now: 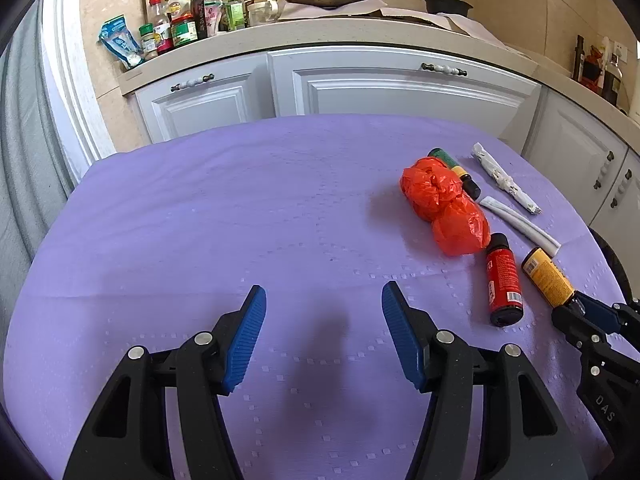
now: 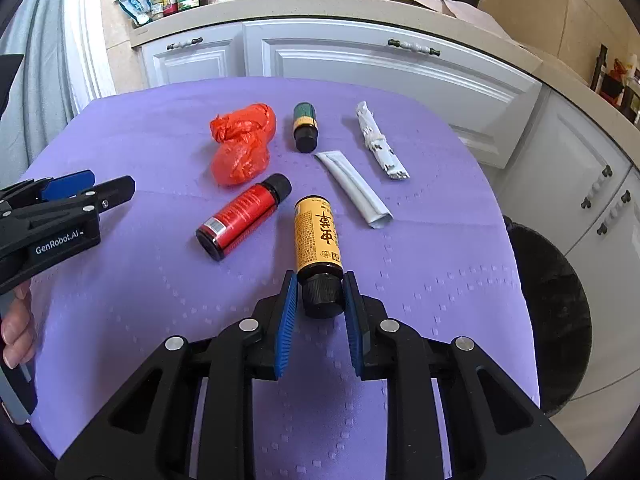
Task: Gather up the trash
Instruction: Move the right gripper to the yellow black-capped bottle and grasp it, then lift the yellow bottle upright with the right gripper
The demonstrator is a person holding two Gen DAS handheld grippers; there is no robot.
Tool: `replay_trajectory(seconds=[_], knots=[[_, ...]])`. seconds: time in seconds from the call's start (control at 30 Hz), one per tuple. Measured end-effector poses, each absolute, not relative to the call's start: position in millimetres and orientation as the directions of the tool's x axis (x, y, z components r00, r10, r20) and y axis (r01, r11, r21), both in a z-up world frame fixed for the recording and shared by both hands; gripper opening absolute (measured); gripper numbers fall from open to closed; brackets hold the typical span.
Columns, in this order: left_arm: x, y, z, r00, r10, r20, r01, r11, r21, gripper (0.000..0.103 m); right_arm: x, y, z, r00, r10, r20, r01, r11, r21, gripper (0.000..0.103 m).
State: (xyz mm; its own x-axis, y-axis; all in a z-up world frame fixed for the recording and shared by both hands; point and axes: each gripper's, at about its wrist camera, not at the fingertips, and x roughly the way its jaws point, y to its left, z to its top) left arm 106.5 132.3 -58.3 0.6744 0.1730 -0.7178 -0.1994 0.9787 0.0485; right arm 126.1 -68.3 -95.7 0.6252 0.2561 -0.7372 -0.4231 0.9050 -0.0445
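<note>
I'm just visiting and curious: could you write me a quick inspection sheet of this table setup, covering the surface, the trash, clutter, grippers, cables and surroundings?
Surface: purple cloth covers the table.
Job's things: yellow bottle, red bottle, green bottle, orange bag, flat tube, paper roll, all lying down.
Clutter: nothing seen.
Grippers: right gripper at the yellow bottle's cap; left gripper open, empty.
Cables: nothing seen.
Surroundings: black bin beside the table; white cabinets; crowded counter.

A purple-clothed table (image 2: pixel 440 300) carries three small bottles (image 2: pixel 244 216), an orange bag (image 2: pixel 240 144) and two wrappers (image 2: pixel 352 188).
</note>
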Motion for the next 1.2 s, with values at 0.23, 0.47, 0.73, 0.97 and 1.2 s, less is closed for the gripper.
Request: replay_trajectory(seconds=[0.23,0.47,0.73,0.97,1.2], knots=[[106.7,131.1,-59.0,0.673,0.174,-0.719,-0.199,0.979,0.050,0.059,130.7,-68.8,-96.6,0.605,0.270,-0.749,-0.432,0.901,-0.025,0.023],[107.8,133.6,-59.2,0.671,0.177,-0.720,-0.208,0.977,0.047,0.059,137.3,-64.1,-96.3,0.600,0.270,-0.753,-0.438,0.898,-0.027,0.025],[109.6,134.7,-61.1,0.669,0.171,-0.723,-0.208,0.977,0.039,0.059,147.1,-55.5,-100.7,0.589,0.262,-0.765,-0.448,0.893,-0.039,0.024],[111.0,122.8,-59.5,0.678,0.147,-0.720,-0.173,0.984,0.037,0.059,139.8,-63.2,-93.5,0.622,0.253,-0.741,-0.423,0.905,-0.045,0.024],[112.2,99.5,-55.5,0.689,0.109,-0.717,-0.121,0.992,0.034,0.059,138.8,-92.7,-82.2,0.682,0.197,-0.705,-0.326,0.944,-0.051,0.024]])
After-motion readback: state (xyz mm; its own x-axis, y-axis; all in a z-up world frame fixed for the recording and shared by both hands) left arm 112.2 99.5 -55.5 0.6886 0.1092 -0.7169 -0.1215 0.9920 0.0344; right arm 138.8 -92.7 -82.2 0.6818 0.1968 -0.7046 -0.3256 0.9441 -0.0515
